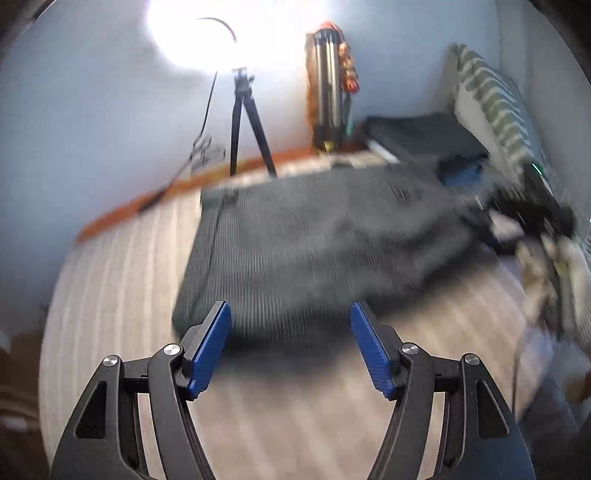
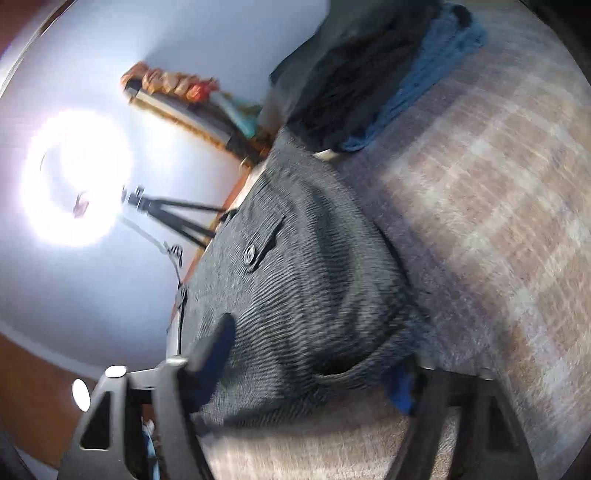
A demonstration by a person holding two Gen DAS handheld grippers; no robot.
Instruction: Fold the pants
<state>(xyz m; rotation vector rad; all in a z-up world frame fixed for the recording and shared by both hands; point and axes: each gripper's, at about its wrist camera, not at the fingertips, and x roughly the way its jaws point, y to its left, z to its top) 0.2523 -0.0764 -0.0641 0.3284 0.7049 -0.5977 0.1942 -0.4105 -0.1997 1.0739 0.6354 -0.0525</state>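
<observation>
Your left gripper [image 1: 290, 345] hangs spread and empty; your right gripper [image 2: 314, 363] straddles the pants [image 2: 295, 288], wide apart. Pinch the 6 o'clock edge squarely before lifting.

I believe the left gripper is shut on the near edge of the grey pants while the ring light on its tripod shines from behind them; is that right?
Not quite. The left wrist view shows the left gripper open, its blue pads apart and holding nothing, just short of the near edge of the grey pants. The rest holds: the ring light on its tripod shines from behind them.
</observation>
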